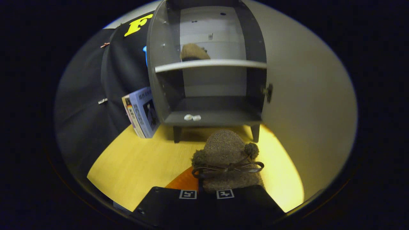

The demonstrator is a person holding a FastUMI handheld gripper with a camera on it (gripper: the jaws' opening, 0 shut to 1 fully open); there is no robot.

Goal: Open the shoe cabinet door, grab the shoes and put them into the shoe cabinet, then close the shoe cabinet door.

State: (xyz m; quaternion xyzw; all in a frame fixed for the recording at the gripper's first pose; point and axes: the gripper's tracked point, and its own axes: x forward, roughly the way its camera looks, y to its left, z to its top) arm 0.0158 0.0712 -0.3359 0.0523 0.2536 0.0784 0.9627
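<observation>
The grey shoe cabinet (166, 80) stands ahead on its short legs, and its door (306, 95) is swung wide open to the right. One brown fuzzy shoe (193, 51) rests on the upper shelf (230, 64), at its left. A second brown shoe (225, 150), with pompoms and a dark bow, sits just ahead of my fingers with its toe toward the cabinet. My gripper (206, 191) is shut on this shoe's heel edge, and it hangs over the yellow wooden floor in front of the lower compartment.
Two small white bits (192, 117) lie on the front edge of the cabinet's bottom board. Books (142, 111) lean against the cabinet's left side. An orange patch (183, 182) shows on the floor (134, 163) just left of the held shoe.
</observation>
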